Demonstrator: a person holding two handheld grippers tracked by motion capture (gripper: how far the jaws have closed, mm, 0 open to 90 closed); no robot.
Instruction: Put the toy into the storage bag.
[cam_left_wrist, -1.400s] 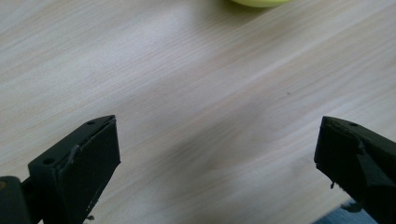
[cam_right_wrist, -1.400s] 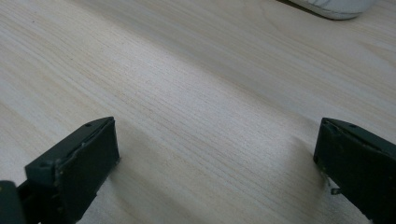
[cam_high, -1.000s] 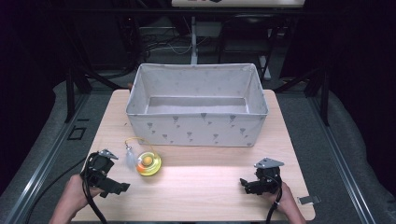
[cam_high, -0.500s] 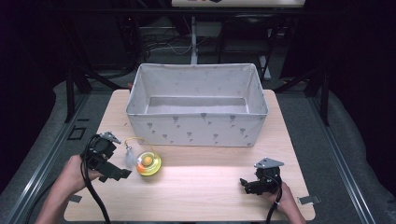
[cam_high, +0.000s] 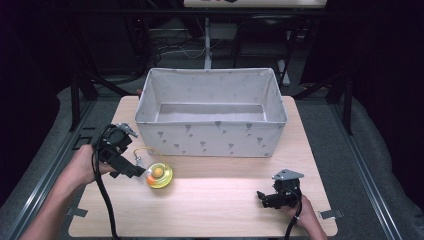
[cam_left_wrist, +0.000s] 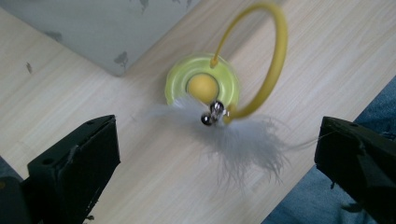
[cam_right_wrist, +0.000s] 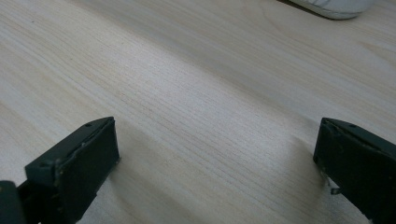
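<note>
Yellow-green plastic and a tuft of white feather make up the cat toy that sits on the wooden table, just in front of the near left corner of the grey fabric storage bin. The left gripper hovers right beside the toy, its jaws spread wide; in the left gripper view the toy lies between them, untouched. That view shows a round domed base with an orange ball at its centre, a thin yellow wire loop arching up from it, and a small metal bell where the feather hangs. The right gripper rests low near the table's front right, well apart from the toy, jaws likewise spread over bare wood.

The toy looks light and likely to slide or tip if nudged. The feather is soft and gives no purchase; the wire loop probably flexes and springs. The rigid base appears the firmest hold, pinched across its rim, though smooth plastic may slip; the loop close to its root is a fair alternative.
</note>
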